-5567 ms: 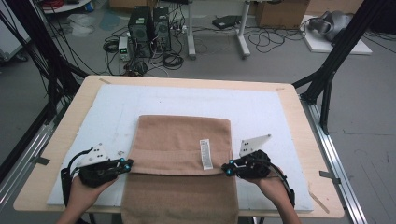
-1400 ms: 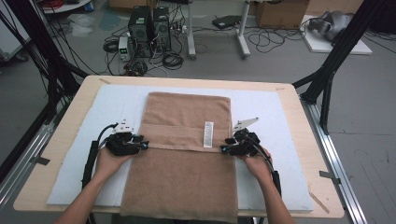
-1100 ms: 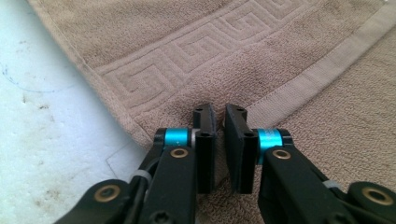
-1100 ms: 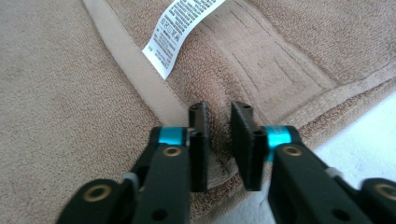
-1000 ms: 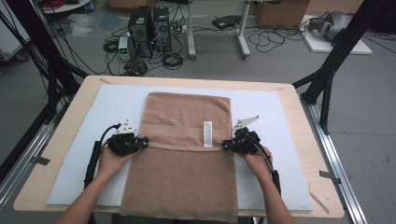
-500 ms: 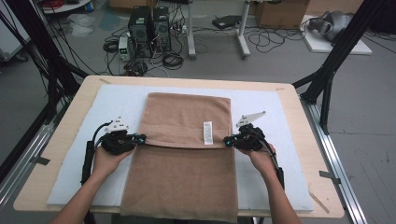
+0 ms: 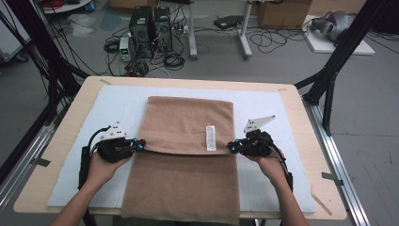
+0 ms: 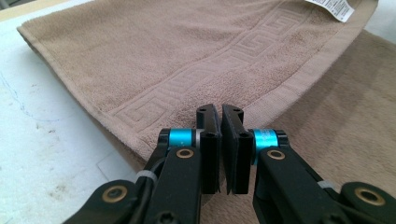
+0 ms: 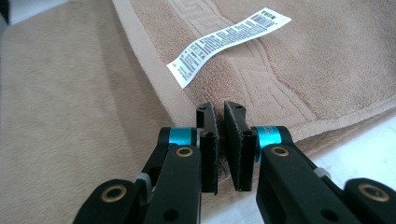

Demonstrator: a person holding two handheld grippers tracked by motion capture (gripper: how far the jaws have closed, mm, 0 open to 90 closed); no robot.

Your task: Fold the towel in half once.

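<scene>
Broadly, the worktop (image 7: 291, 96) carried a pale mat (image 7: 117, 101), and on it lay the brown towel (image 7: 183, 183), its far part doubled over toward me so the hemmed edge crossed the middle. I kept my left gripper (image 7: 136, 144) at one end of that edge and my right gripper (image 7: 234, 147) at the other, so the fold would sit square. Both pairs of jaws were nearly shut, pinching the soft looped pile at the corners. A key-pattern band (image 8: 224, 60) ran along the hem beside a white paper-like label (image 9: 224, 35).
</scene>
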